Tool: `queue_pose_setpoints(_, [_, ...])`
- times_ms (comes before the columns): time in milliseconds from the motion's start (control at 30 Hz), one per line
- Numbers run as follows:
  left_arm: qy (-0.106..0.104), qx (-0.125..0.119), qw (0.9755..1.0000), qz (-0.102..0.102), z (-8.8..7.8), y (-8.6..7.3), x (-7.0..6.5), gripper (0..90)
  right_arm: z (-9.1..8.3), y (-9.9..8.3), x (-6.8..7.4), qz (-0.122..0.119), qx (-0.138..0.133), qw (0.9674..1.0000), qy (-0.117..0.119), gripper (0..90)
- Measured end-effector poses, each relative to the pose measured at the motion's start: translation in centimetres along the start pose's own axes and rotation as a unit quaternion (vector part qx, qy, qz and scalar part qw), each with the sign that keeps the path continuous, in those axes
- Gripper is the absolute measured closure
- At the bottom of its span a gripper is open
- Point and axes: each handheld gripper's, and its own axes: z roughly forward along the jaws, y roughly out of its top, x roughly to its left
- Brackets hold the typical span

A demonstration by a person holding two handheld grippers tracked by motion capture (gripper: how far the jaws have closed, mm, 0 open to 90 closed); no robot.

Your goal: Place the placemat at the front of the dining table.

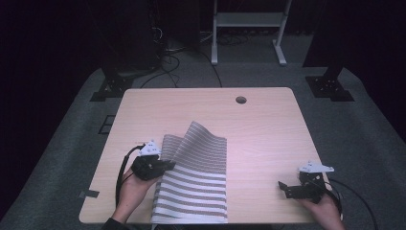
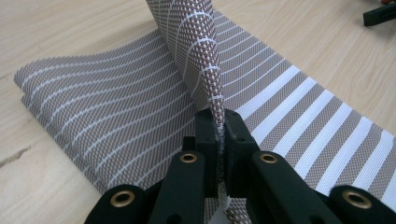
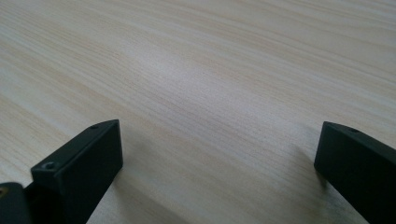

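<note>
A brown-and-white striped woven mat (image 1: 201,184) lies on the near middle of the light wooden table (image 1: 258,129). Its left part is raised into a curved fold (image 1: 191,139). My left gripper (image 1: 168,165) is at the mat's left edge, shut on that edge. In the left gripper view the two black jaws (image 2: 219,122) pinch the thin edge, and the mat (image 2: 116,107) rises from between them and curls over. My right gripper (image 1: 283,188) rests at the table's near right, apart from the mat. Its jaws (image 3: 217,149) stand wide open over bare wood, with nothing between them.
A round cable hole (image 1: 241,99) sits near the table's far edge. Behind the table stand a white frame (image 1: 249,28), black stands (image 1: 330,84) and cables on the grey floor. A dark tag (image 1: 88,194) sticks out at the table's near left edge.
</note>
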Motion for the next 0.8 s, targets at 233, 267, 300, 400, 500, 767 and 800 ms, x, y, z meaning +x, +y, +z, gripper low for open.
queue_pose_setpoints(233, [-0.001,-0.008,0.9999,0.009,0.7,1.5,-0.3,87.0,0.0,0.0,0.0,0.000,0.000,1.0000,0.000,0.0])
queue_pose_setpoints(267, [-0.002,-0.007,0.9999,0.011,0.8,1.7,-0.3,87.0,0.0,0.0,0.0,0.000,0.000,1.0000,0.000,0.0])
queue_pose_setpoints(300, [-0.002,-0.010,0.9999,0.012,1.0,1.9,-0.4,87.0,0.0,0.0,0.0,0.000,0.000,1.0000,0.000,0.0])
queue_pose_setpoints(400, [-0.006,-0.010,0.9998,0.016,1.4,2.5,-0.5,87.0,0.0,0.0,0.0,0.000,0.000,1.0000,0.000,0.0])
queue_pose_setpoints(500, [-0.008,-0.010,0.9997,0.019,1.8,3.1,-0.6,87.0,0.0,0.0,0.0,0.000,0.000,1.0000,0.000,0.0])
queue_pose_setpoints(767, [-0.017,-0.012,0.9994,0.027,3.2,4.5,-0.9,87.0,0.0,0.0,0.0,0.000,0.000,1.0000,0.000,0.0])
queue_pose_setpoints(800, [-0.018,-0.012,0.9994,0.028,3.4,4.6,-1.0,87.0,0.0,0.0,0.0,0.000,0.000,1.0000,0.000,0.0])
